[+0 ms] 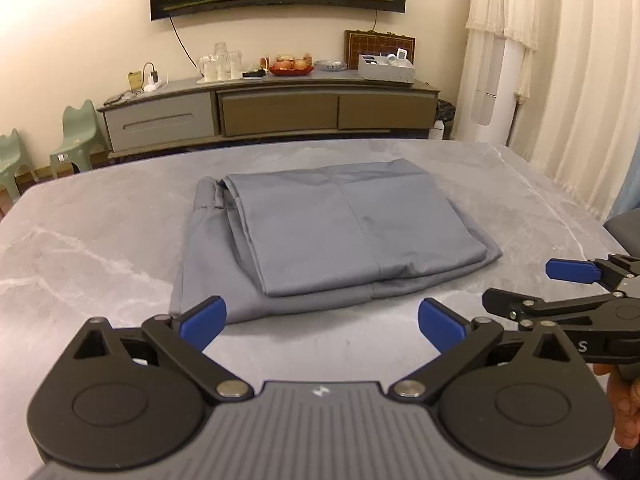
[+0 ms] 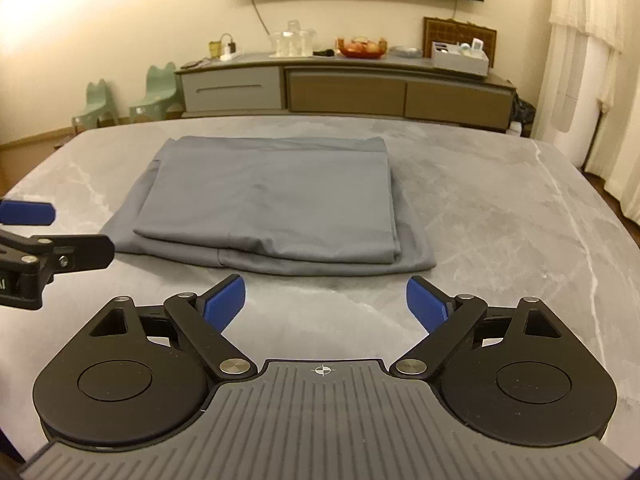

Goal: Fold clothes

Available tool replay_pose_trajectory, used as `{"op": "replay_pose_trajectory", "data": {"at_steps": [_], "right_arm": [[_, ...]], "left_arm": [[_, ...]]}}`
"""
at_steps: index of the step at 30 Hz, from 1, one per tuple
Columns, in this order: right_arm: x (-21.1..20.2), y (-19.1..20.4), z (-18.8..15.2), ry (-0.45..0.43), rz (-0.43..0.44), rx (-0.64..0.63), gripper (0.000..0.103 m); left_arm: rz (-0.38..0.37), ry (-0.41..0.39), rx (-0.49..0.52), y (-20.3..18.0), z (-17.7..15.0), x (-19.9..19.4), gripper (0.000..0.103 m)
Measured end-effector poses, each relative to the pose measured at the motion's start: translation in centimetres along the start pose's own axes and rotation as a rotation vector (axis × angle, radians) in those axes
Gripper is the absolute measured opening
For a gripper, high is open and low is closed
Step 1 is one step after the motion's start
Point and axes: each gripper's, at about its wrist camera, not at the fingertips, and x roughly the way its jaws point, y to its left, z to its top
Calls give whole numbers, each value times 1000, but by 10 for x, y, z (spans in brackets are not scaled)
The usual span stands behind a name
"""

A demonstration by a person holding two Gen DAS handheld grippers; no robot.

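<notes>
A grey garment [image 1: 340, 236] lies folded in flat layers on the grey marble table [image 1: 100, 240]; it also shows in the right wrist view as the garment [image 2: 272, 204]. My left gripper [image 1: 322, 322] hovers just short of the cloth's near edge, its blue pads wide apart and nothing between them. My right gripper [image 2: 325, 302] hangs over bare table in front of the cloth, open and empty too. Each gripper shows from the side in the other's view: the right gripper [image 1: 568, 276] at the right edge, the left gripper [image 2: 40, 232] at the left edge.
Beyond the table stands a long low cabinet [image 1: 272, 108] with glassware, a fruit bowl and a grey box on top. Two green children's chairs [image 1: 76, 132] stand at the left, curtains [image 1: 560, 60] at the right. A hand [image 1: 624, 408] shows at the lower right edge.
</notes>
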Motion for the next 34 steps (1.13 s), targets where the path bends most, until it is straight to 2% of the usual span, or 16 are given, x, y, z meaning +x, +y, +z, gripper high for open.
{"op": "replay_pose_trajectory", "data": {"at_steps": [2,5,9,16,34], "right_arm": [[0,-2,-1,3,-1,16,91],[-3,-3,-3,7,-1,37,92],[-6,-2,-5,6,-2,31,92],[-10,-3,-6,1,-5,33,92],[-13,-2,-6,-4,-28,22,93]], "left_arm": [[-23,12,-40,2,-2,0,103],[-96,19,-132,10,-7,0,103],[-108,7,-180,9,-13,1,103],[-71,-7,-155,-1,-18,0,103],[-61,30,-112,-9,-25,3,103]]}}
